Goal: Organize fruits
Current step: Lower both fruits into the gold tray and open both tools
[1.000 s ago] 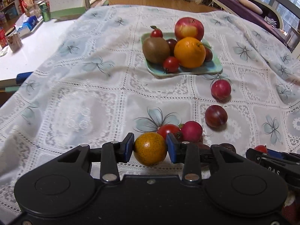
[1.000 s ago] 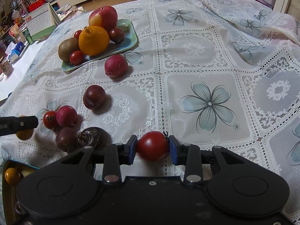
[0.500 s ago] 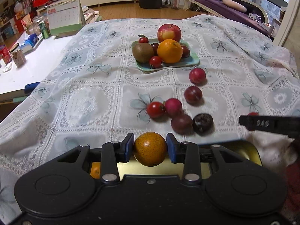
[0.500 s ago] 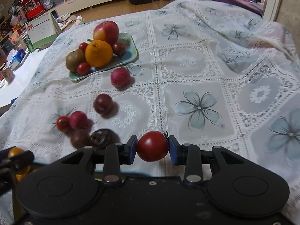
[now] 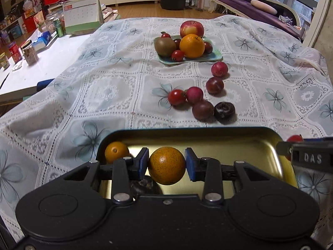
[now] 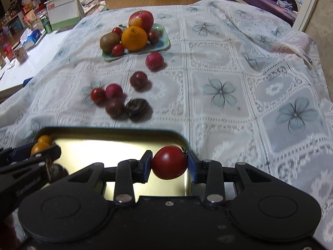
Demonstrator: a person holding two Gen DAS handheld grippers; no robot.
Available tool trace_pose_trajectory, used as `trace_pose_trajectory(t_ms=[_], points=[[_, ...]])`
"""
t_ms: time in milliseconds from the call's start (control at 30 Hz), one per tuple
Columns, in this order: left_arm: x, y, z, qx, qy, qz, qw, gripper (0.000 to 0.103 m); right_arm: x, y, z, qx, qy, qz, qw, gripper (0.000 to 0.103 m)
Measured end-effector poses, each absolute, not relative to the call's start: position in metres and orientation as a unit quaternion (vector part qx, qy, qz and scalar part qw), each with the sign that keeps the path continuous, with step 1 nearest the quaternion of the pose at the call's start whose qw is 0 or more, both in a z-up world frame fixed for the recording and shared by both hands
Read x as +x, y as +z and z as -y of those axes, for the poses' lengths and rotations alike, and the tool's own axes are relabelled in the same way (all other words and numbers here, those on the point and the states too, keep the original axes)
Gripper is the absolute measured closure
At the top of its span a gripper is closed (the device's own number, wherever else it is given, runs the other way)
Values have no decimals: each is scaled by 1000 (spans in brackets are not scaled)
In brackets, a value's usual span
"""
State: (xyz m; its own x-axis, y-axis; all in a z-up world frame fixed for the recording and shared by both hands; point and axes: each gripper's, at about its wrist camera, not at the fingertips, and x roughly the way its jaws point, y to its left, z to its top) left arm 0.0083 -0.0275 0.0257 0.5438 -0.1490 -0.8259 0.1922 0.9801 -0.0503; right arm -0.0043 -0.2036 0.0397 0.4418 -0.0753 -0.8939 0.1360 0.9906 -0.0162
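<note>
My left gripper point(image 5: 167, 165) is shut on a speckled orange fruit point(image 5: 167, 165) and holds it over the left part of a gold metal tray point(image 5: 208, 134). The tray holds a small orange point(image 5: 116, 151) and a dark fruit point(image 5: 145, 185) half hidden under my fingers. My right gripper point(image 6: 169, 163) is shut on a red tomato point(image 6: 169, 162) over the right end of the same tray point(image 6: 116, 133). Several loose fruits lie on the cloth beyond the tray, among them a red tomato point(image 5: 176, 97) and a dark wrinkled fruit point(image 5: 224, 109).
A green plate point(image 5: 214, 57) farther back carries an apple point(image 5: 191, 28), an orange point(image 5: 191, 45), a kiwi point(image 5: 164, 46) and small fruits. A white side table point(image 5: 41, 66) with jars and a calendar stands at the left. The lace tablecloth point(image 5: 104, 87) covers the table.
Both grippers have pulled back toward the near table edge with their fruits held. The gold tray has come into view under them, and the loose fruits now lie farther ahead.
</note>
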Motion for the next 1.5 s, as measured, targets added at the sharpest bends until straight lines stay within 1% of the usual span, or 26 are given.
trace_pose_trajectory(t_ms=[400,633,1500], points=[[7,18,25,25,-78,-478,875,57,-21,34,196,44,-25,-554,831,66],[6,21,23,26,-82,-470,879,56,-21,33,194,52,-7,-558,828,64],[9,14,20,17,-73,-501,862,56,-16,27,198,56,-14,-565,823,64]])
